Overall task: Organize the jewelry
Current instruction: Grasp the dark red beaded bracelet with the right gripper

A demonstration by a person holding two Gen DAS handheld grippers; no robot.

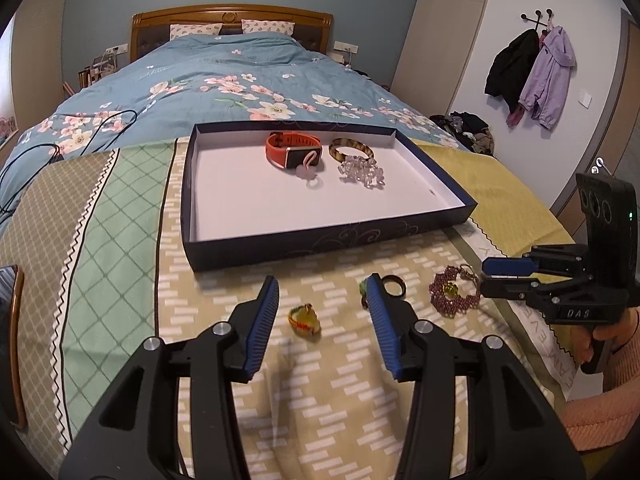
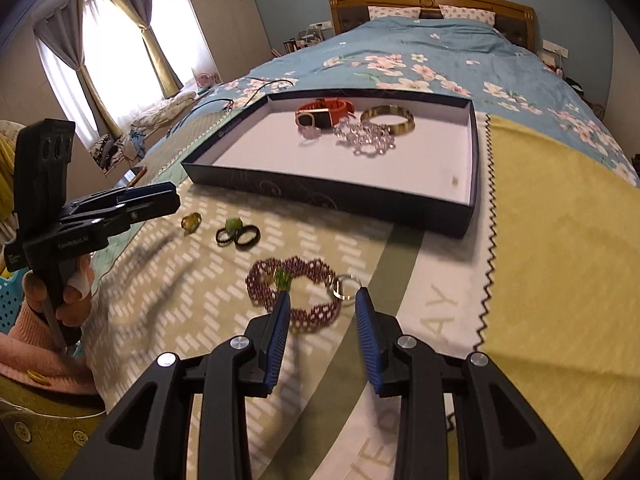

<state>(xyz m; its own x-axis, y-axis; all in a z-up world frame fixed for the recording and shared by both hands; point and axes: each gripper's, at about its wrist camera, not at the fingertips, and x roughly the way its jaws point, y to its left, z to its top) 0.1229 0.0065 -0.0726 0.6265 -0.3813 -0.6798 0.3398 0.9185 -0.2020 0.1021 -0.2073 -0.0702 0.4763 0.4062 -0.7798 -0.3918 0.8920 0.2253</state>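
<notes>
Left tool (image 1: 323,294) hangs half-open over the yellow ring (image 1: 305,320) on the bed; right tool (image 2: 322,300), parted and empty, straddles the purple beaded bracelet (image 2: 294,294) near the tray (image 2: 332,196).

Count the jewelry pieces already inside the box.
4, at the far side of the box: orange watch, pink ring, crystal bracelet, amber bangle.

- Left wrist view looks down past its gripper (image 1: 322,292), close over the bed.
- Right wrist view likewise, nearer its beads (image 2: 296,292).
- Both share the tray (image 1: 320,240) ahead.
</notes>
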